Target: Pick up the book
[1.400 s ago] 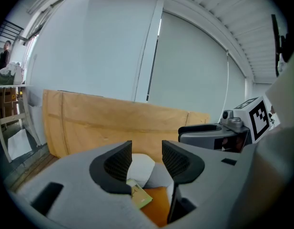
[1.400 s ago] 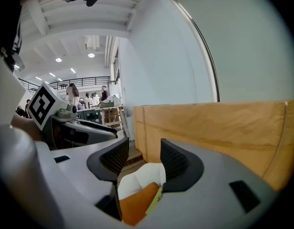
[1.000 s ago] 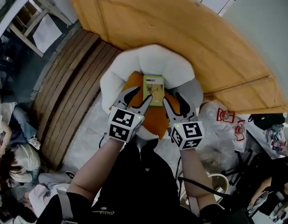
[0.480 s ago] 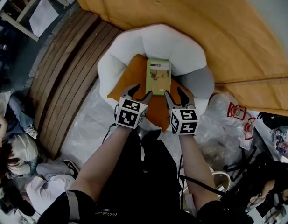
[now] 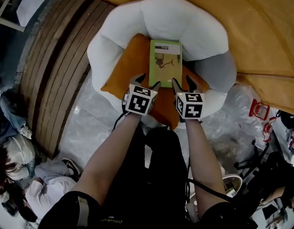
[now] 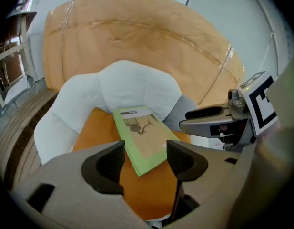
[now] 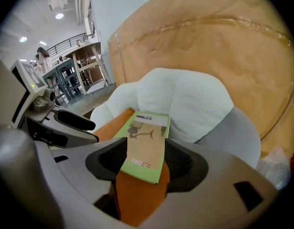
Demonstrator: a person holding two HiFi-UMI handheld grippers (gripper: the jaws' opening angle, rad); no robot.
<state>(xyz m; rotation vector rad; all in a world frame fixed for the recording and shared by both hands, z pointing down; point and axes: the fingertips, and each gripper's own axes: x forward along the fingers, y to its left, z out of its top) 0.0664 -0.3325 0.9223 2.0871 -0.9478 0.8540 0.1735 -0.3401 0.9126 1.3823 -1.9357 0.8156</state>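
Note:
A thin green book (image 5: 165, 62) with a tan cover picture lies flat on an orange cushion (image 5: 131, 66) in a white padded seat (image 5: 161, 18). Both grippers hover at its near end. My left gripper (image 5: 147, 81) stands open just left of the book's near corner; in the left gripper view the book (image 6: 141, 137) lies between and beyond the jaws. My right gripper (image 5: 182, 82) is open at the book's near right corner; in the right gripper view the book (image 7: 147, 143) shows between the jaws. Neither touches the book as far as I can see.
A large tan curved cushion wrapped in plastic (image 5: 261, 27) rises behind the seat. Brown ribbed boards (image 5: 51, 56) run on the left, and clear plastic sheeting (image 5: 94, 123) covers the floor. Bags (image 5: 261, 113) lie at the right. People sit at the lower left (image 5: 13, 161).
Both grippers have moved forward towards the book's near end, and the head view has shifted so the seat and book sit higher and closer. Both stay open.

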